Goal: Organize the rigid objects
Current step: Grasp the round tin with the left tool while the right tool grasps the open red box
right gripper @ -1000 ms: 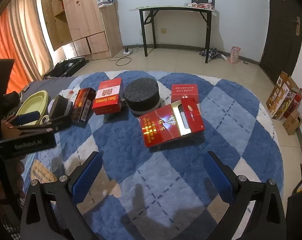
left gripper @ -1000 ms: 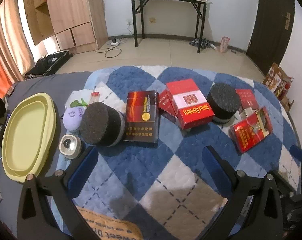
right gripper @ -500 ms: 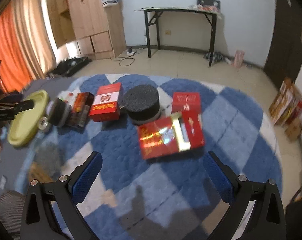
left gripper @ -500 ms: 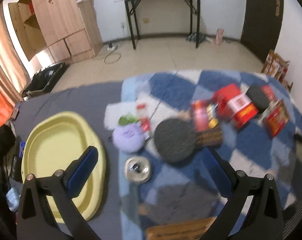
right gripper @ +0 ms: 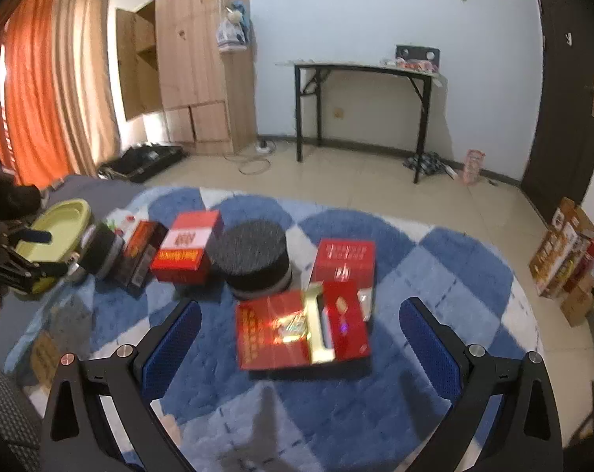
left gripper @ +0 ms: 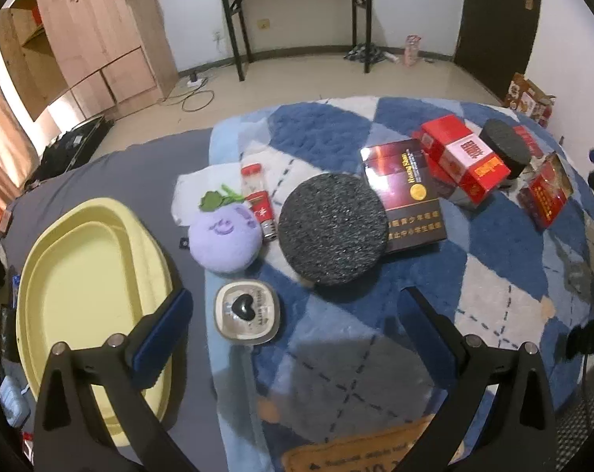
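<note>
Claws: left claw (left gripper: 293,316) and right claw (right gripper: 298,328) both spread, empty. Glossy red cardboard box (right gripper: 302,328) likely light, stiff, slippery; grip across its short sides.

Your L gripper (left gripper: 293,314) wide open, empty | over heart tin (left gripper: 247,312) | yellow tray (left gripper: 88,295) at left | black disc (left gripper: 332,228) ahead
</note>
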The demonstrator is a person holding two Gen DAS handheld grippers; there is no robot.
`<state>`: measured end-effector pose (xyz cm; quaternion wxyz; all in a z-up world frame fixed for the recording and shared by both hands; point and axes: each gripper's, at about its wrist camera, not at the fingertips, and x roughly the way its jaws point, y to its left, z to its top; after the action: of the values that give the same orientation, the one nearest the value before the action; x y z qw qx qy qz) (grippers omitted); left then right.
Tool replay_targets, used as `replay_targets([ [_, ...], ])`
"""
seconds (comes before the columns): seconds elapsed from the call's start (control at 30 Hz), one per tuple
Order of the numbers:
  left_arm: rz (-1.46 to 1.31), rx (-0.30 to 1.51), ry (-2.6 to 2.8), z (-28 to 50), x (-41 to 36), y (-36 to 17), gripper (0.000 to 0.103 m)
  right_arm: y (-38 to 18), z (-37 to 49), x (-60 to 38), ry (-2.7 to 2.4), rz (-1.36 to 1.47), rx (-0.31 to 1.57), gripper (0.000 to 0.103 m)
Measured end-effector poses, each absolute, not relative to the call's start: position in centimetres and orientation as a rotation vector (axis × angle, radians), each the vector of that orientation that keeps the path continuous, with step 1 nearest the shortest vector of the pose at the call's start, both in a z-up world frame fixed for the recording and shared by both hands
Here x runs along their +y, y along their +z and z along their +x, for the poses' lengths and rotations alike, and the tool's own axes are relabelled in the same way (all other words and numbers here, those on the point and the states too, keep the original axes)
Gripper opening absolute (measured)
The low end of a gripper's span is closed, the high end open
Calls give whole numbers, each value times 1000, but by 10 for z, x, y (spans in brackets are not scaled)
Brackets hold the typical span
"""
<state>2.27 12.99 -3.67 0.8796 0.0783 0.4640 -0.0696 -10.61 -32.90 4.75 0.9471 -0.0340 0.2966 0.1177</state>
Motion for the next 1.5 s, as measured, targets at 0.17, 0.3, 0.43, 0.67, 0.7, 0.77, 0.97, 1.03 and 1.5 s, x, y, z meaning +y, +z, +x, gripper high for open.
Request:
replay_targets([
  [0.17, 137, 991, -167, 27, 134, -46, 103, 39, -98, -335, 267, -31, 625, 103],
  [0.3, 108, 1026, -163, 32, 143, -56, 103, 27, -86, -320, 273, -104, 678, 103],
  [0.43, 21, 1031, -183, 35, 155, -54, 103, 19, -71, -301, 251, -182, 698, 103],
  [0.67, 127, 1050, -165, 39, 148, -68, 103, 3, -63, -272, 211, -316, 683, 103],
  [0.7, 116, 1062, -159, 40, 150, -71, 103, 1, -63, -270, 199, -334, 681, 103],
  [0.77, 105, 1080, -137, 43, 153, -77, 103, -5, -63, -266, 167, -371, 681, 103],
  [0.97, 84, 1090, -150, 47, 154, -84, 103, -16, -58, -257, 130, -417, 676, 103],
  [1.03, 77, 1096, -150, 47, 153, -87, 102, -15, -58, -258, 138, -399, 674, 103],
  [1.5, 62, 1076, -78, 43, 167, -89, 50, -12, -64, -268, 146, -356, 639, 91],
])
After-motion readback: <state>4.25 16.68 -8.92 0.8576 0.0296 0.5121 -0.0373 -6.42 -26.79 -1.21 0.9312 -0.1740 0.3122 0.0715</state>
